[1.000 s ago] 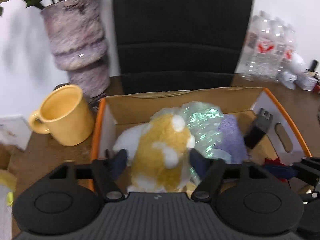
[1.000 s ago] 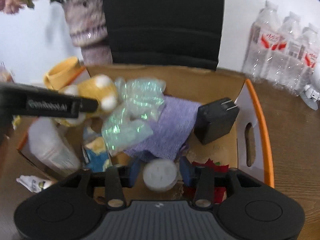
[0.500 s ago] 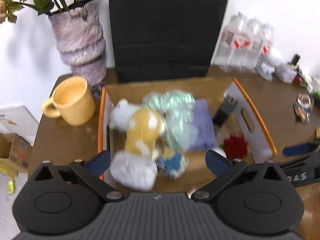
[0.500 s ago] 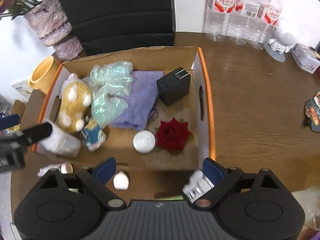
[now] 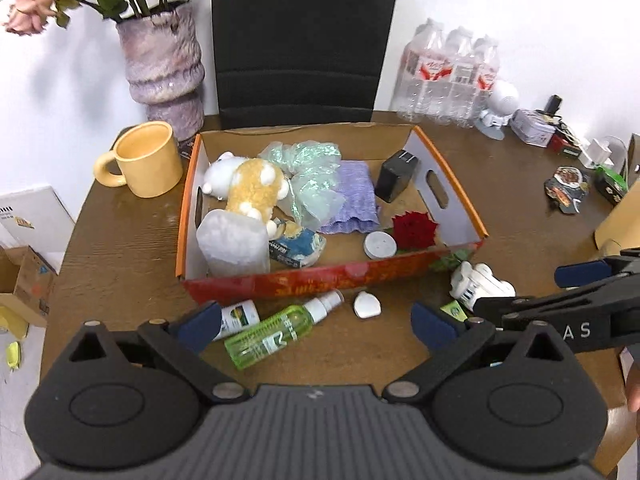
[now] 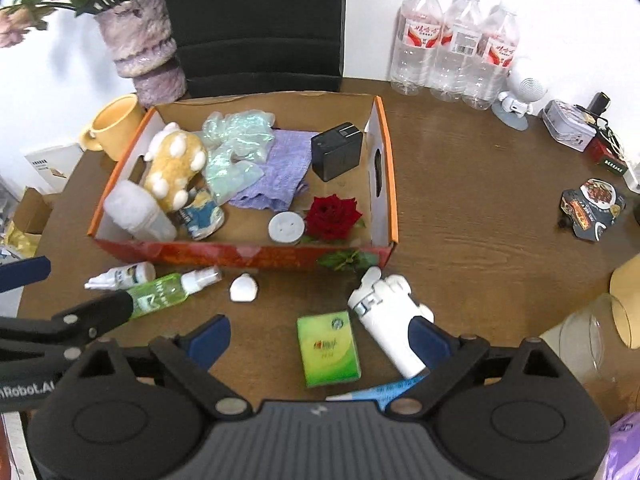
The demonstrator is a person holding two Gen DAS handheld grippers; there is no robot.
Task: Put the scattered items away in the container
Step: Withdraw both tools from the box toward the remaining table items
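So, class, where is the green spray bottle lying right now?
The green spray bottle lies on the table in front of the box's red front wall, left of centre in both views, between a small white bottle and a white pebble-shaped item.

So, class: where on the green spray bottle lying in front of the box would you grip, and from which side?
Grip the green spray bottle across its wide body, coming from above: it lies flat on the table, and the narrow white nozzle end gives less to hold.

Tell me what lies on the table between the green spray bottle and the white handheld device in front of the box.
In the right wrist view, a small white shell-shaped piece lies between the green spray bottle and the white handheld device, near the bottle; the green packet sits nearer the camera.
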